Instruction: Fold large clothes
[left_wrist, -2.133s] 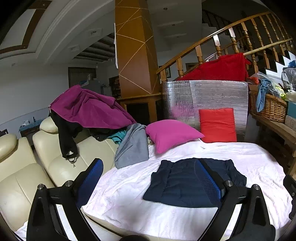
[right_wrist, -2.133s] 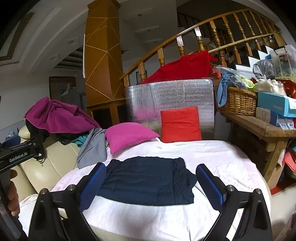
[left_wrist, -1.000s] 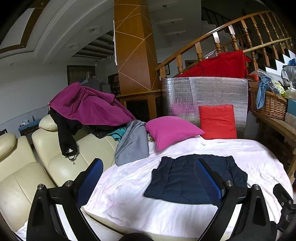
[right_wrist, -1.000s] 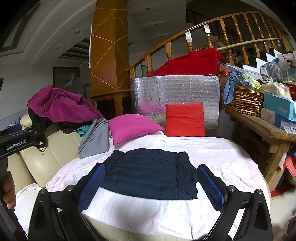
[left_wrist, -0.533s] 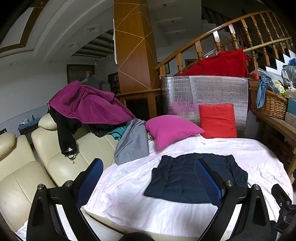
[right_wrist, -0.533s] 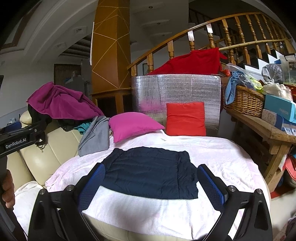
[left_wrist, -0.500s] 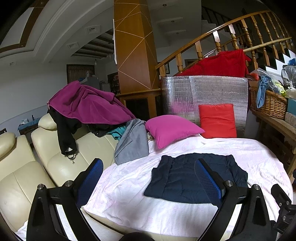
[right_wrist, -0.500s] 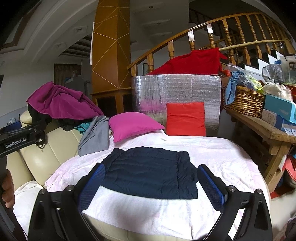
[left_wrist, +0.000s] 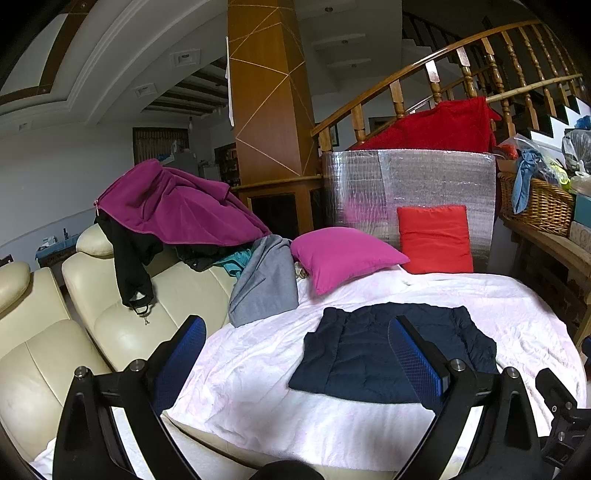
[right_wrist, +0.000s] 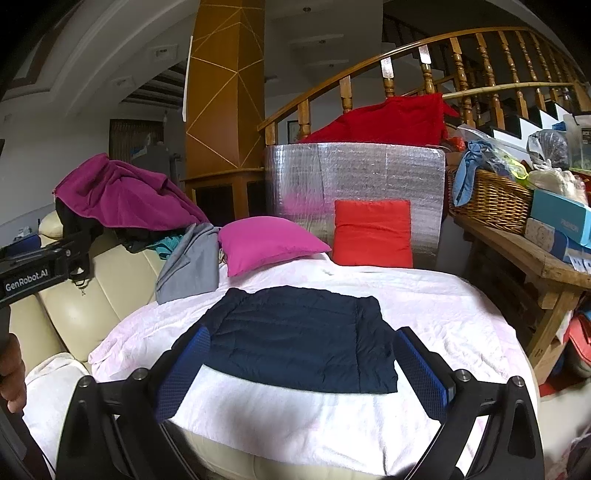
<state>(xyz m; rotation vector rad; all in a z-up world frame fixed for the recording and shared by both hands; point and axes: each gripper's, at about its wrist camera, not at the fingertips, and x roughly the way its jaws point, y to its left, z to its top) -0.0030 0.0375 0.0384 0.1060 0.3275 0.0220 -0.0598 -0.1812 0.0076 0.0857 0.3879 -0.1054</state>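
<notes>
A dark navy quilted jacket (left_wrist: 354, 354) lies folded flat into a rectangle on the pale pink sheet (left_wrist: 251, 362) of the round bed. It also shows in the right wrist view (right_wrist: 303, 339). My left gripper (left_wrist: 295, 354) is open and empty, held back from the bed's near edge, to the jacket's left. My right gripper (right_wrist: 301, 365) is open and empty, in front of the jacket's near edge and apart from it.
A magenta pillow (left_wrist: 343, 254) and a red pillow (left_wrist: 436, 240) sit at the back of the bed. A grey garment (left_wrist: 269, 280) and a purple jacket (left_wrist: 177, 206) lie over the cream sofa (left_wrist: 122, 317) on the left. A wooden bench with a wicker basket (right_wrist: 491, 199) stands on the right.
Both grippers have drawn back and shifted slightly; the jacket sits a little farther off in both views. The jacket itself has not moved.
</notes>
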